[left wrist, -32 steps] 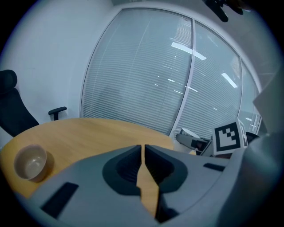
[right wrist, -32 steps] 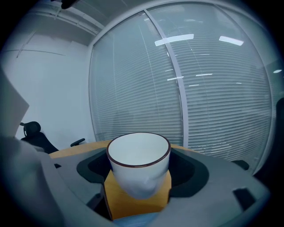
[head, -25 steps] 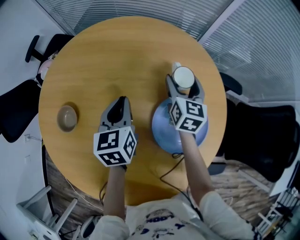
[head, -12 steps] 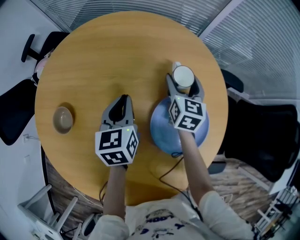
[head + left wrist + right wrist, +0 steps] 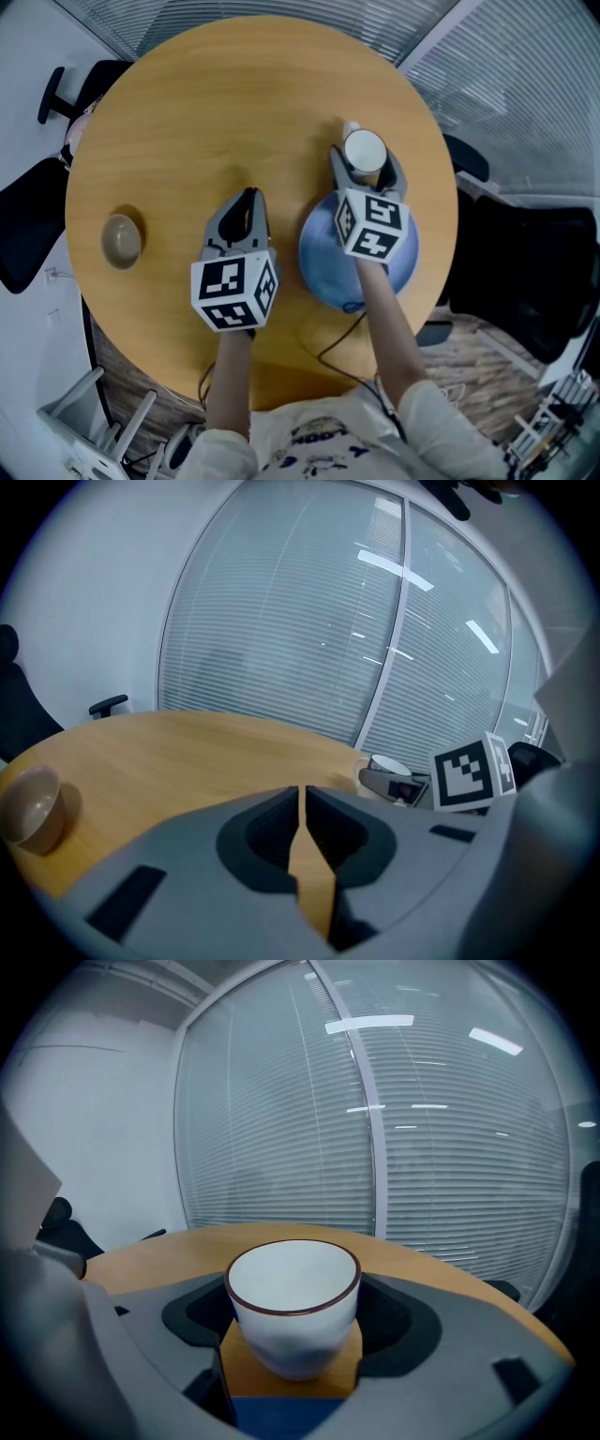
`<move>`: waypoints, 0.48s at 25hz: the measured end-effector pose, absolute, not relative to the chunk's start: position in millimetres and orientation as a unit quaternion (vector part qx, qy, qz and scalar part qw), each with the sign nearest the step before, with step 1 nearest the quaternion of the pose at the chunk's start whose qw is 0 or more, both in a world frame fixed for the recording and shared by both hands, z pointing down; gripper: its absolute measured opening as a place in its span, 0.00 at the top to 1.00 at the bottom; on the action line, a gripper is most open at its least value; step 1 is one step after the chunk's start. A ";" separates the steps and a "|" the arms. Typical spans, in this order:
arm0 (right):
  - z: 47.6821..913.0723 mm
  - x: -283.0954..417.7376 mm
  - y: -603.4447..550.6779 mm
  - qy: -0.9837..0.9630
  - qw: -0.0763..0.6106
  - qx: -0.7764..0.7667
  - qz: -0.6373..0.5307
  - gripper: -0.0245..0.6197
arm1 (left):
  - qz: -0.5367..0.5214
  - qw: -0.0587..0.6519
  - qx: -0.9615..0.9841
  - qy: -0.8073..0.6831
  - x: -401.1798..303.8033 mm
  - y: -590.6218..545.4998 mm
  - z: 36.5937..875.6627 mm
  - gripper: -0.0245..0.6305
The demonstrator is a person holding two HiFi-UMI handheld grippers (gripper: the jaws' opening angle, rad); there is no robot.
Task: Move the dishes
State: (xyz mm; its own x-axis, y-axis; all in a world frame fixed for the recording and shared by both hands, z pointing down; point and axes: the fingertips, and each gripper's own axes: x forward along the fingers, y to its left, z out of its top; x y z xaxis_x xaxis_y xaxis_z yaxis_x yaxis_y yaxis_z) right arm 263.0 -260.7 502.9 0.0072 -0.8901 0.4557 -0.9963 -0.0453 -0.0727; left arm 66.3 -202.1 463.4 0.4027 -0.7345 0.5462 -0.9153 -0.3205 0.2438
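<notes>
Since a second ago the round tabletop [image 5: 234,103] has slid a little toward the left of the head view. The small brown bowl [image 5: 120,241] has gone with it and is now nearer the frame's left edge. My two grippers sit at almost the same spots in the frame.

My right gripper [image 5: 365,161] is right of centre. Its fingers pinch a white cup [image 5: 364,148] with a dark rim, one finger on each side of its wall, mouth up. The cup is just past the upper edge of the blue plate [image 5: 319,258], which lies on the tabletop under my right wrist. I cannot tell whether the cup's base touches the wood.

My left gripper [image 5: 247,195] is just left of the plate at mid-frame. Its fingers are pressed together at the tips with nothing between them. The bowl stands upright at the left of the tabletop, well apart from both grippers.
</notes>
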 end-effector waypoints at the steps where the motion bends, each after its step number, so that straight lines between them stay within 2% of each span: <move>1: 503.0 262.6 -260.9 -0.677 0.139 0.696 0.194 0.36 | 0.171 0.265 0.795 -0.519 66.7 -202.0 463.9 0.94; 12: 506.0 260.1 -259.4 -0.676 0.165 0.691 0.198 0.35 | 0.172 0.268 0.795 -0.516 71.1 -200.6 466.6 0.94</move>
State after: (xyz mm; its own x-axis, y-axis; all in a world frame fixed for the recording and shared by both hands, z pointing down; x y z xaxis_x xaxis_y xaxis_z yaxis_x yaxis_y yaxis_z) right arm 260.1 -259.4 506.0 0.0086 -0.8680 0.4966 -0.9986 -0.0329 -0.0402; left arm 71.1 -200.6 466.6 0.4075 -0.7290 0.5500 -0.9132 -0.3231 0.2483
